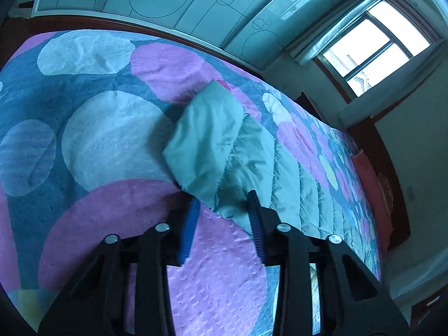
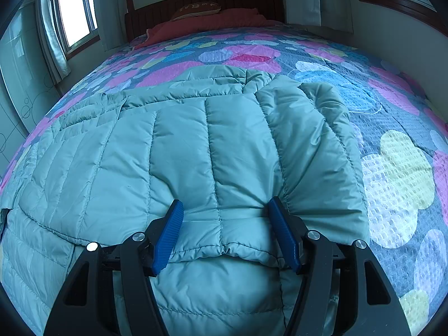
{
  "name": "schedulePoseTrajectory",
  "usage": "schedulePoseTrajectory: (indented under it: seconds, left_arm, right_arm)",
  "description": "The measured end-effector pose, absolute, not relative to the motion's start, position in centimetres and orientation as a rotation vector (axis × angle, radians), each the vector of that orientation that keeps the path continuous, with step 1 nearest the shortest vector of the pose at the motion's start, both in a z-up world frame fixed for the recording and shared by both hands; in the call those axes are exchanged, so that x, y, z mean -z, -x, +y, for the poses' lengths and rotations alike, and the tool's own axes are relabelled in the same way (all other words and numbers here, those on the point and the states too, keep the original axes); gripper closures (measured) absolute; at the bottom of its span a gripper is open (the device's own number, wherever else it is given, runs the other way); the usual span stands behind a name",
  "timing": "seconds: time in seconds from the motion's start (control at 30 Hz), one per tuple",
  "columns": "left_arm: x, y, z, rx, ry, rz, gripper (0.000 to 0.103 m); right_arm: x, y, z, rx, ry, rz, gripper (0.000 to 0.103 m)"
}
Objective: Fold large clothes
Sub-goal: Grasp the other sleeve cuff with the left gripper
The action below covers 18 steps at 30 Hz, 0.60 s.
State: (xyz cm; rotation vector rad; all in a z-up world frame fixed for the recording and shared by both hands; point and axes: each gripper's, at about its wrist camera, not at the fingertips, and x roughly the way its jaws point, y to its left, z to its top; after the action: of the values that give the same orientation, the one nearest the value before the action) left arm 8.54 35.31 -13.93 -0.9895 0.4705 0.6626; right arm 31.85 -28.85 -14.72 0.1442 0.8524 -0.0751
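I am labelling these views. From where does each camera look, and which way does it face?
Left wrist: sits on the left gripper, looks down across the bedspread at a jacket sleeve; wardrobe and window beyond.
Right wrist: sits on the right gripper, faces the headboard over the quilted jacket.
Shared: jacket, bedspread; each shows only its own fingers.

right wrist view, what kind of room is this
A bedroom, most likely in a home. A wide bed with a flowered bedspread fills the view, with a dark wooden headboard and a pillow at its far end. A green quilted jacket lies spread on it, and a window is beside the bed.
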Motion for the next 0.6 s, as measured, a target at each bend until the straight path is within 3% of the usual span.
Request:
schedulePoseTrajectory:
  seconds: [0.03, 0.13, 0.2, 0.27, 0.43, 0.6]
  left_arm:
    - [14.0, -8.5, 35.7, -0.661, 1.003, 0.465, 0.080]
    - [14.0, -8.1, 36.3, -0.647, 1.061, 0.443, 0.080]
    - [14.0, -7.5, 36.3, -0.639, 1.082, 0.415, 0.072]
    - [13.8, -6.9, 36.3, -0.642, 1.088, 0.379, 0.053]
    - [13.6, -8.0, 37.7, -0.666, 1.087, 0.352, 0.039]
    - [13.2, -9.6, 36.6, -0.688, 1.006, 0.372, 0.044]
  right_arm:
    - [14.7, -31.9, -28.9, 0.075, -0.145, 0.852, 0.040]
    - [14.7, -31.8, -28.8, 0.075, -0.145, 0.853, 0.040]
    - [14.7, -31.8, -28.8, 0.075, -0.145, 0.852, 0.040]
    - [14.7, -31.8, -28.8, 0.075, -0.146, 0.852, 0.040]
    - [14.7, -31.8, -28.8, 0.075, -0.146, 0.852, 0.040]
    - [14.7, -31.8, -28.9, 0.075, -0.147, 0.850, 0.040]
